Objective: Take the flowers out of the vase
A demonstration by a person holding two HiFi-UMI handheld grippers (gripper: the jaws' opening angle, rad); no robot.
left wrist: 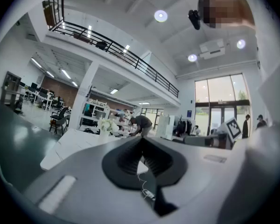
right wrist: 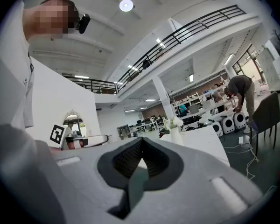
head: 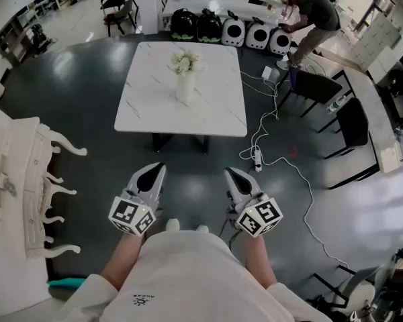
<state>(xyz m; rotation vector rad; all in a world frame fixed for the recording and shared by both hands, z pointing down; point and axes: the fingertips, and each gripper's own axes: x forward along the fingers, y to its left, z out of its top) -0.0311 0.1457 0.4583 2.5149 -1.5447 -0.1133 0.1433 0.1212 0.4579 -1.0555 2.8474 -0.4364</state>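
A white vase [head: 185, 89] with white flowers [head: 186, 62] stands upright near the middle of a white marble table [head: 148, 106]. Both grippers are held close to my body, well short of the table's near edge. The left gripper [head: 158, 169] is shut with nothing between its jaws. The right gripper [head: 230, 174] is shut and empty too. In the left gripper view the flowers [left wrist: 107, 124] show small and far beyond the left gripper [left wrist: 140, 142]. In the right gripper view the vase [right wrist: 176, 136] and flowers [right wrist: 173, 122] stand far past the right gripper [right wrist: 141, 143].
White carved furniture [head: 27, 180] stands at my left. Cables and a power strip [head: 257, 157] lie on the dark floor right of the table. Black chairs [head: 319, 89] stand to the right. A person [head: 312, 15] bends over at the back right, near a row of round carriers [head: 245, 32].
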